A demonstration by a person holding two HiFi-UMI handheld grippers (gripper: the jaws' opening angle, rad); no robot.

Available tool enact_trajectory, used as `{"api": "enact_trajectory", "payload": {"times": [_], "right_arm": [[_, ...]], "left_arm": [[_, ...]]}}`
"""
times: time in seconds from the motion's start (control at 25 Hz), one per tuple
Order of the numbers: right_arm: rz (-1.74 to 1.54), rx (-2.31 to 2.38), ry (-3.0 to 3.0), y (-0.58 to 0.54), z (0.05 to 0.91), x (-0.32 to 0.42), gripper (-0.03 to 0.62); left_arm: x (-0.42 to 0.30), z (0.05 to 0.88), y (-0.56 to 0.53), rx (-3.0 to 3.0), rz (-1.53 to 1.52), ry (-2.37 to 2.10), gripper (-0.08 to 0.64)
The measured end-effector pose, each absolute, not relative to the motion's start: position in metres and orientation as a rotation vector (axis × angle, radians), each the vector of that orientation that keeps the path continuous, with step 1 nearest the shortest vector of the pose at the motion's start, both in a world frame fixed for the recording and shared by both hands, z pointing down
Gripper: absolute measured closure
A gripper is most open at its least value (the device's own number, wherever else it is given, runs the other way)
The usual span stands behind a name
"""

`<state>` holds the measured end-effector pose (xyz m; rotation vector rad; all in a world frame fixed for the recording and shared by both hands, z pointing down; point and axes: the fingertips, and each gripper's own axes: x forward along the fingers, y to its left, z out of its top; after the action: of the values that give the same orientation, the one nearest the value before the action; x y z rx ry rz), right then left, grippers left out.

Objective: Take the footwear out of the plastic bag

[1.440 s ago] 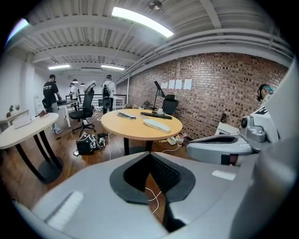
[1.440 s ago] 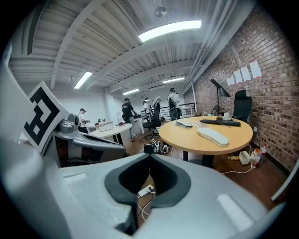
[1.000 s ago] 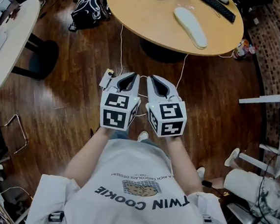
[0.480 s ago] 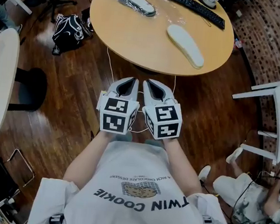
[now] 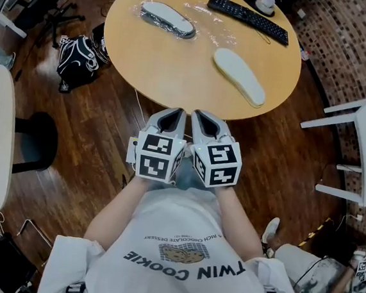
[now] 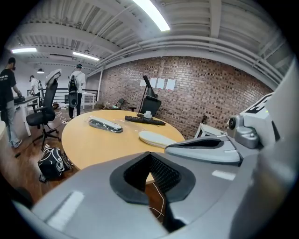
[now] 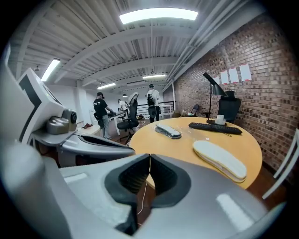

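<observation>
Two empty grippers short of the table – the reach is not yet begun.
Left gripper [image 5: 174, 114] and right gripper [image 5: 201, 116] are both pressed together. The bagged slipper [image 5: 167, 19] lies far-left on the round table [image 5: 177, 77] – best to open both, pin the plastic bag [image 5: 207, 16] with one and draw the slipper out with the other.

We see a round table [image 5: 177, 71] with a smooth, satin wood top. On it lie a clear, glossy, crinkled plastic bag [image 5: 175, 23] and a matt, foam-like pale sole [image 5: 239, 76]. Under the table, dark wooden floor planks [image 5: 94, 134] look polished.
</observation>
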<state>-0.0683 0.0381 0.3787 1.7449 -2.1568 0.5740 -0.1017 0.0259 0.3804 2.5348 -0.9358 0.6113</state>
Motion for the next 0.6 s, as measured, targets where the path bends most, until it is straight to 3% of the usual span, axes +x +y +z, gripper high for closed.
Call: {"api": "enact_trajectory", "payload": {"times": [0.6], "right_arm": [[0.623,1.626,-2.269,-0.108,0.389,-0.019,0.589]], "left_arm": [[-0.051,0.395,-0.122,2.503,0.679,-1.044,0.555]]}}
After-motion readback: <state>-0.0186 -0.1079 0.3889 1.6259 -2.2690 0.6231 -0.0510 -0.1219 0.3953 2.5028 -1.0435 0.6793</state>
